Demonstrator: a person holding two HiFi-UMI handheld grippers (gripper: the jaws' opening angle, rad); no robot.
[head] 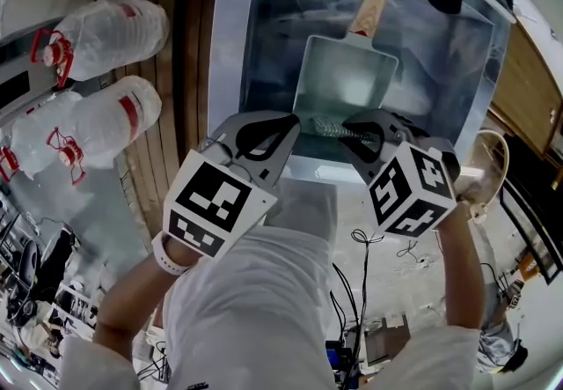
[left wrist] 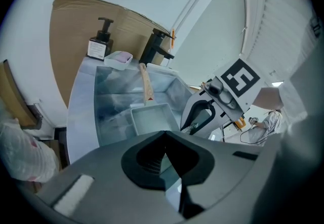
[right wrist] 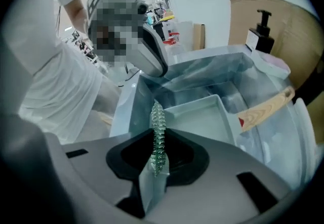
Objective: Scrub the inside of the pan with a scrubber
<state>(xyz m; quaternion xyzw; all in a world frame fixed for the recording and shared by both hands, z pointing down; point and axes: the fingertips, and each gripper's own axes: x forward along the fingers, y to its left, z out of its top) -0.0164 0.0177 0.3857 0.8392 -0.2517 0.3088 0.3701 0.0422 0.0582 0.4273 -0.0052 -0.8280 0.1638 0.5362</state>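
Person wears a white long-sleeved garment [head: 255, 309]; left sleeve [head: 132, 296] and right sleeve [head: 459, 265] are white and loosely creased. A white band [head: 164, 258] sits at the left wrist. Left hand-held gripper [head: 293, 121]: light grey moulded shell, black lining round the jaws, white cube [head: 211, 203] bearing black square markers. Right hand-held gripper [head: 346, 128]: same grey shell and black lining, marker cube [head: 412, 190] likewise black on white. Both gripper views show dark rectangular slots in the shells.
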